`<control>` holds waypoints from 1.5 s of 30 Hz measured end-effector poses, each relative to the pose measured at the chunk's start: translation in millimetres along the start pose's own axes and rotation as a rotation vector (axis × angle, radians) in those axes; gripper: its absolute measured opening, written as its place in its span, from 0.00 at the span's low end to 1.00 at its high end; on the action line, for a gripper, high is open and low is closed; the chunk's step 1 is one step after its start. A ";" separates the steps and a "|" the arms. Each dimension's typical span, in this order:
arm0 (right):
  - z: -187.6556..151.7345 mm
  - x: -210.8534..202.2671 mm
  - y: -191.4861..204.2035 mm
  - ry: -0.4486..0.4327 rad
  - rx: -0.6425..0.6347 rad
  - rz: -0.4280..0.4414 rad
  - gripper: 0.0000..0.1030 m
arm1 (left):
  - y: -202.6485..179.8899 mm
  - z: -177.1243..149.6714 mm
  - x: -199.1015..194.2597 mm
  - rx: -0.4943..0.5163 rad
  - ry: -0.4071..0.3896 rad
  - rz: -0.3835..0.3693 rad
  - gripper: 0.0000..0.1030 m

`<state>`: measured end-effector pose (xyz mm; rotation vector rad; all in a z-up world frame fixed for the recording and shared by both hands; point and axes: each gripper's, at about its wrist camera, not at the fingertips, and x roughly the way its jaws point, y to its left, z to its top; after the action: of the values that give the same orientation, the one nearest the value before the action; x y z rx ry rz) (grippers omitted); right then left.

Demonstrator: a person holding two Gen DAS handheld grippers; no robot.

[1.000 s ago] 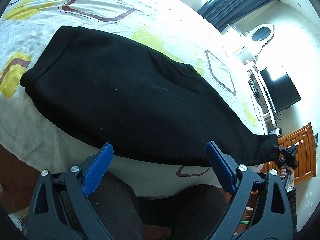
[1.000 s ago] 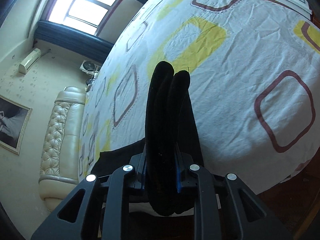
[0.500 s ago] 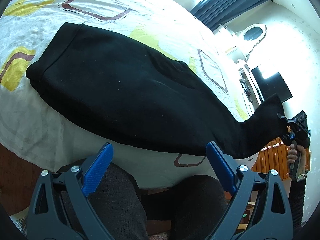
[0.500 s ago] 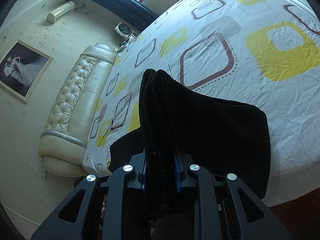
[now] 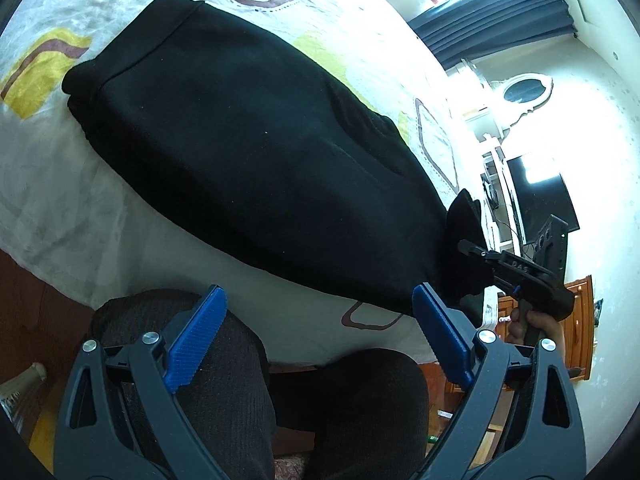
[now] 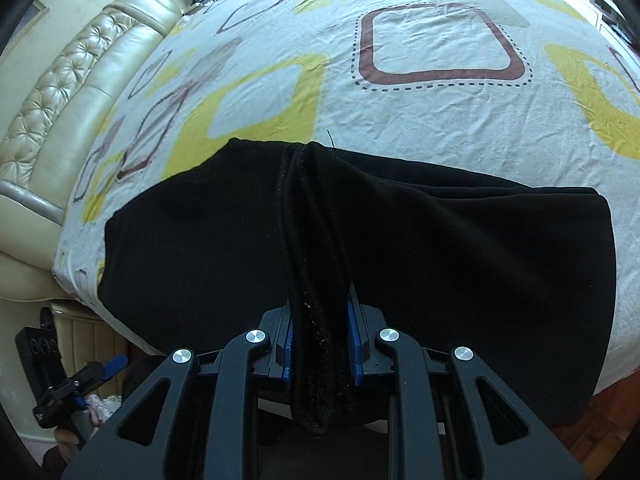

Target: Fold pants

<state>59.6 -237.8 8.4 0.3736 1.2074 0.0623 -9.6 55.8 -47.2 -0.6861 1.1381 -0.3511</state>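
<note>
Black pants [image 5: 248, 152] lie lengthwise on the patterned bed sheet [image 5: 52, 184], waistband at the far left. My left gripper [image 5: 318, 334] hovers open over the near bed edge, its blue pads [image 5: 196, 336] holding nothing. In the same view my right gripper [image 5: 516, 268] stands at the right, held by a hand, with the leg ends [image 5: 464, 220] lifted in it. In the right wrist view my right gripper [image 6: 320, 336] is shut on the bunched leg ends [image 6: 312, 240], raised above the rest of the pants [image 6: 480, 264]. The left gripper [image 6: 76, 384] shows at the lower left.
A padded cream headboard [image 6: 60, 92] runs along the bed's left side. A television [image 5: 540, 196], a white mirror [image 5: 524, 92] and a wooden dresser [image 5: 580, 320] stand by the wall. The person's knees [image 5: 224, 380] are against the near bed edge.
My right gripper has carried the leg ends up and across the bed toward the left gripper, so the legs lift off the sheet. The left gripper shifted only slightly and stays open.
</note>
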 end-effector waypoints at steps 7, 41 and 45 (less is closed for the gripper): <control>-3.1 24.5 15.8 -0.009 0.001 -0.080 0.20 | -1.4 1.9 -4.1 0.016 -0.018 0.000 0.91; -34.3 21.2 35.9 -0.064 0.069 0.306 0.57 | 18.3 27.6 -17.6 -0.067 -0.068 0.005 0.91; -40.0 1.9 28.3 -0.093 0.065 0.332 0.57 | 40.5 46.7 -36.6 -0.113 -0.113 -0.003 0.91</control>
<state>27.7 -200.9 3.5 0.6253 1.0482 0.2894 15.3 122.4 -36.4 -0.7976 1.0555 -0.2485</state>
